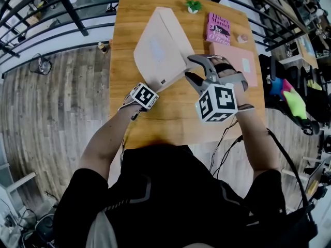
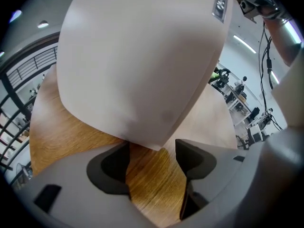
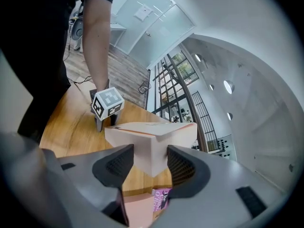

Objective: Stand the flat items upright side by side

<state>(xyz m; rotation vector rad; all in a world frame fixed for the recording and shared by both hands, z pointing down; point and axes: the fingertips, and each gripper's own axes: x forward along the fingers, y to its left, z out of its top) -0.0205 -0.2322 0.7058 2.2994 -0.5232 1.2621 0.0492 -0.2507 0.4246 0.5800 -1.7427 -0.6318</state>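
You tilt the beige flat box (image 1: pixel 160 45) on the wooden table (image 1: pixel 155 123), right gripper (image 1: pixel 187 67) clamped on one corner, left gripper (image 1: pixel 150 91) spread, unclenched, at another. Next, probably: bring it fully upright and steady it.

From my seat I read the wooden table (image 1: pixel 155 123) as a clock face in the head view. At 12 o'clock, on the far edge, stands a small green plant (image 1: pixel 193 5). A magenta book (image 1: pixel 218 28) lies flat at 1 o'clock, with a small pale object (image 1: pixel 242 37) just beside it. A pale pink flat item (image 1: pixel 235 56) lies at 3 o'clock. The beige flat item (image 1: pixel 158 48) tilts over 11 o'clock; I can't tell whether it touches the wood.
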